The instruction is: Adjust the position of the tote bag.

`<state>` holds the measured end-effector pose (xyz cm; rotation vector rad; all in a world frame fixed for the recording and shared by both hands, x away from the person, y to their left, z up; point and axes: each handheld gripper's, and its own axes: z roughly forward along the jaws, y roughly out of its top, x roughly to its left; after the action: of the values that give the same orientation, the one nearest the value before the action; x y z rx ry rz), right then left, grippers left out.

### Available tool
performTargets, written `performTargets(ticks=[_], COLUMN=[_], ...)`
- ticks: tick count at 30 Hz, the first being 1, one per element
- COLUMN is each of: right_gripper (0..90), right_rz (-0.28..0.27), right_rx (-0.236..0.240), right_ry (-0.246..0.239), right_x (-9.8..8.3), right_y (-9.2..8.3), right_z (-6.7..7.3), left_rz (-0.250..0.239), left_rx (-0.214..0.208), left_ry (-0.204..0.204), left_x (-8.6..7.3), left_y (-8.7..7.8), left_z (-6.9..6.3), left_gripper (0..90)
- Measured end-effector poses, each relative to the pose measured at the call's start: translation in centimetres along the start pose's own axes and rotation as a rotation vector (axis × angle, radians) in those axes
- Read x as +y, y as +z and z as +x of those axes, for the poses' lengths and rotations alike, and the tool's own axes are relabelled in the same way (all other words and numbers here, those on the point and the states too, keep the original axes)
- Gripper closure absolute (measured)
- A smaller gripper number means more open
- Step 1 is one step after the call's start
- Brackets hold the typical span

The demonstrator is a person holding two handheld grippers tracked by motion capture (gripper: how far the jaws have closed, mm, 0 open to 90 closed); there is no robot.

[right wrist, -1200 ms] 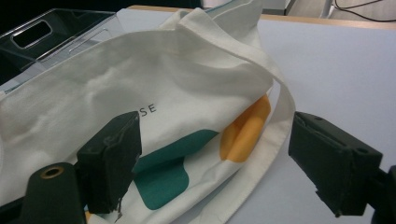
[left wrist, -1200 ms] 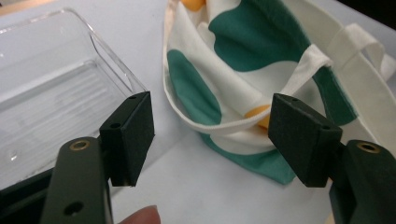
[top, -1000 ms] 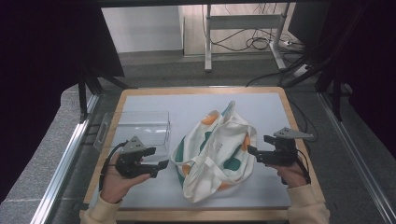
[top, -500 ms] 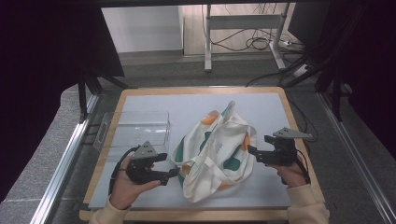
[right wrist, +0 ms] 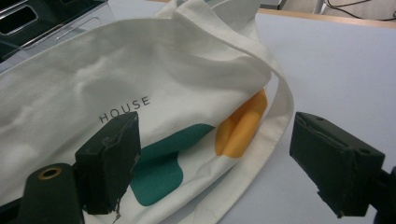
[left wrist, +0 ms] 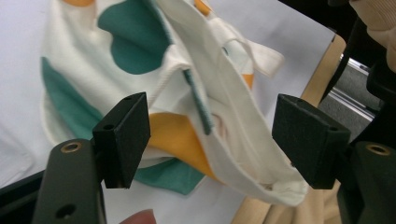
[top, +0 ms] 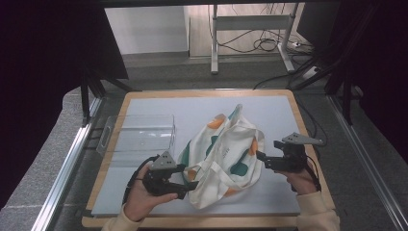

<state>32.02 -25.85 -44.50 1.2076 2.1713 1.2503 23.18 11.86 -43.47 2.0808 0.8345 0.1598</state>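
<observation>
A crumpled white tote bag [top: 222,153] with green and orange patches and the word HOUSE lies mid-table. My left gripper [top: 193,185] is open at the bag's near left corner. In the left gripper view, the bag's folded edge [left wrist: 219,116] sits between the spread pads of that gripper [left wrist: 215,137], untouched by them as far as I can see. My right gripper [top: 260,156] is open at the bag's right edge. In the right gripper view, the bag [right wrist: 140,79] and its strap [right wrist: 280,112] lie between the wide pads of that gripper [right wrist: 224,161].
A clear plastic box [top: 140,134] stands left of the bag on the pale mat [top: 284,110]. The wooden table rim [top: 323,178] runs close behind my right hand. Cables and a metal frame [top: 250,29] lie on the floor beyond the table.
My left gripper has moved right and reached the bag's near left corner, its jaws now around the fabric edge. The right gripper has stayed at the bag's right edge.
</observation>
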Motion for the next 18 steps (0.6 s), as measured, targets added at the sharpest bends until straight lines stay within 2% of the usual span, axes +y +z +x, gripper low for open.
performTargets(ticks=[4,10,11,13,18], right_gripper=[16.5,16.4,16.3,16.4,16.4], right_rz=[-0.002,-0.008,-0.005,-0.006,0.001], right_rx=[-0.009,-0.013,-0.016,-0.020,-0.032], right_ry=[0.002,0.007,0.008,0.008,0.000], right_x=[-0.1,-0.1,-0.1,-0.1,-0.2], right_y=[-0.1,-0.2,-0.2,-0.2,-0.2], right_z=[-0.2,-0.3,-0.3,-0.3,-0.3], left_rz=[0.029,0.073,0.098,0.114,0.135], left_rx=[-0.009,-0.009,-0.006,0.001,0.019], left_ry=[0.026,0.020,0.026,0.030,0.038], left_x=[0.3,0.3,0.2,0.1,-0.1], left_y=[0.7,1.9,2.6,3.1,3.9], left_z=[-0.9,-1.4,-1.6,-1.7,-1.8], left_gripper=[28.4,28.5,28.8,29.5,38.0])
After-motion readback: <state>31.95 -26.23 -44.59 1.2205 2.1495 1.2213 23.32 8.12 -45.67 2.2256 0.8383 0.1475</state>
